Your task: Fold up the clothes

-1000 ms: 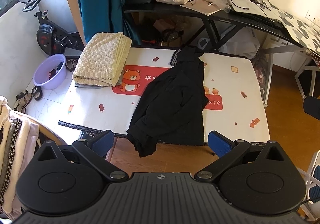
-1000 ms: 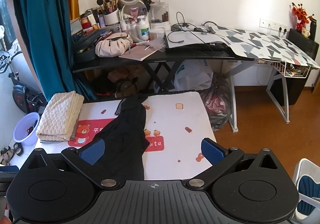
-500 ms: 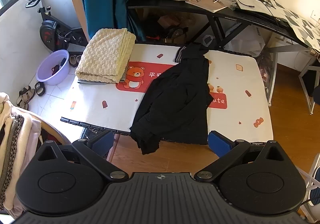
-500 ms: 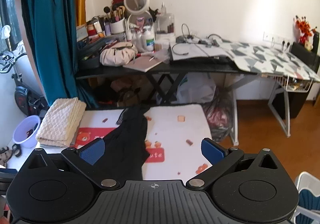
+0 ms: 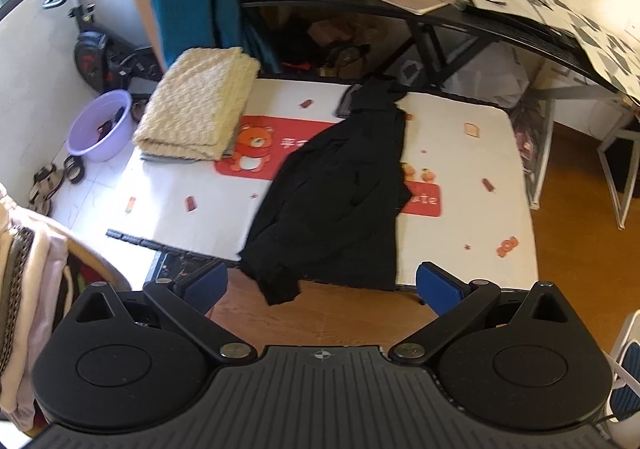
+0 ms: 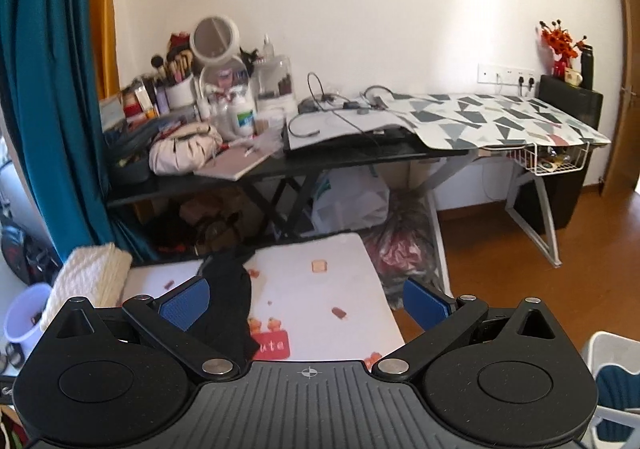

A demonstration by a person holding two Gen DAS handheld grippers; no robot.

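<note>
- Left gripper [image 5: 322,289] is seen spread wide and empty above the table's near edge; the black garment [image 5: 340,193] lies crumpled across the white mat [image 5: 472,169], one corner hanging over. Soft and limp, it is probably best pinched at that corner. A purple basin [image 5: 98,127] holds small dark items, hard to identify.
- Right gripper [image 6: 306,299] is likewise released, raised well above the garment [image 6: 228,301].
</note>
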